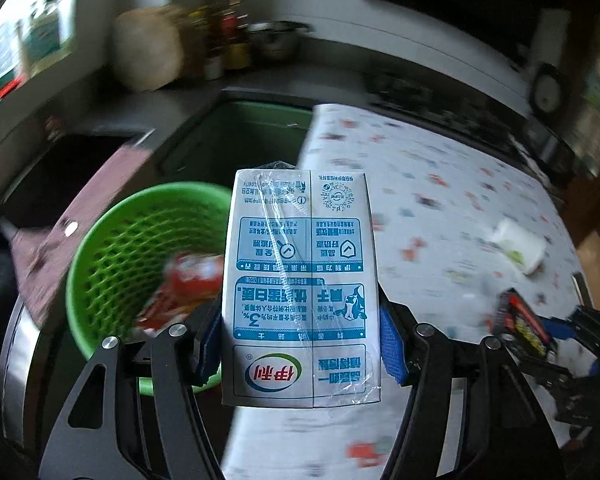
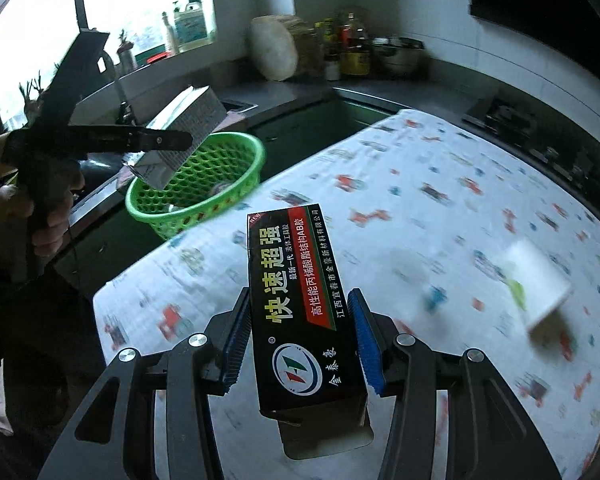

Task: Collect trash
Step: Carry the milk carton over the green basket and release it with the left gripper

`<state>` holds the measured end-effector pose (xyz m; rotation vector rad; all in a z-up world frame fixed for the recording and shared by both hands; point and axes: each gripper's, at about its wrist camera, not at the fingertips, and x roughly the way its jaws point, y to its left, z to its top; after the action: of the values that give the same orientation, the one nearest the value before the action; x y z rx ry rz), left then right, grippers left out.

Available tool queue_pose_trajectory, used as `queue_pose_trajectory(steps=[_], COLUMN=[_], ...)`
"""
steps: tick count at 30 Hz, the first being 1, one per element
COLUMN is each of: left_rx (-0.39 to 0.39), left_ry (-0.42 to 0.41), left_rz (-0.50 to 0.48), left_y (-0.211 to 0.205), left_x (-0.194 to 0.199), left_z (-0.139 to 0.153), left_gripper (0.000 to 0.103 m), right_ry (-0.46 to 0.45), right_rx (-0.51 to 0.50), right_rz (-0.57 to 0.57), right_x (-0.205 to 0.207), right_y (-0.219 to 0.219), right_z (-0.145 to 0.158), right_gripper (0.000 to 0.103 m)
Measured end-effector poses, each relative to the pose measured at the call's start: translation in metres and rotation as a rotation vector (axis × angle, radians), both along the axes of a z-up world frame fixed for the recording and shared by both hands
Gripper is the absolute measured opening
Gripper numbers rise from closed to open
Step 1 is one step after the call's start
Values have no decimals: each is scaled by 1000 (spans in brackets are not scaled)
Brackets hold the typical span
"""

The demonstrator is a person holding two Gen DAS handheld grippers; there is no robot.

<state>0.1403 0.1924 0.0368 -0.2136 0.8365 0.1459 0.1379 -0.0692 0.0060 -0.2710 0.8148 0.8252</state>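
Milk carton (image 1: pixel 302 288) is clamped by left gripper (image 1: pixel 300 344) near green basket (image 1: pixel 100 256); release over it seems due; glue box (image 2: pixel 304 312) is gripped by right gripper (image 2: pixel 300 344)

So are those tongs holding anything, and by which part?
Left tongs clamp the milk carton by its sides, low down. Right tongs clamp the black glue box likewise.

White milk carton (image 1: pixel 302 288) printed in teal, black glue box (image 2: pixel 304 312) – yellow lettering, red band, green mesh basket (image 2: pixel 198 184), white tablecloth (image 2: pixel 440 208) – small colourful prints, blue claw pads (image 2: pixel 366 344)
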Motion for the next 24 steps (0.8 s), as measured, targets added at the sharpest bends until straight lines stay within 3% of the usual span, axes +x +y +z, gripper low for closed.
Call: queue_pose_trajectory(steps=[4, 10, 15, 17, 24], left_rx=[-34, -83, -119, -144, -164], left_ry=[31, 70, 95, 94, 85], left_rz=[101, 189, 230, 242, 254], left_y=[56, 103, 128, 136, 149], left_x=[-5, -5, -6, -7, -15], left_z=[-23, -50, -68, -74, -76], left_gripper=[62, 63, 64, 70, 75], right_ry=[9, 26, 62, 74, 89], right_rx=[-2, 4, 16, 23, 35], right_rz=[33, 70, 82, 87, 123], right_x=[0, 2, 11, 15, 20], right_y=[35, 80, 111, 123, 167], right_z=[-1, -5, -13, -16, -26], right_gripper=[47, 47, 47, 47, 47])
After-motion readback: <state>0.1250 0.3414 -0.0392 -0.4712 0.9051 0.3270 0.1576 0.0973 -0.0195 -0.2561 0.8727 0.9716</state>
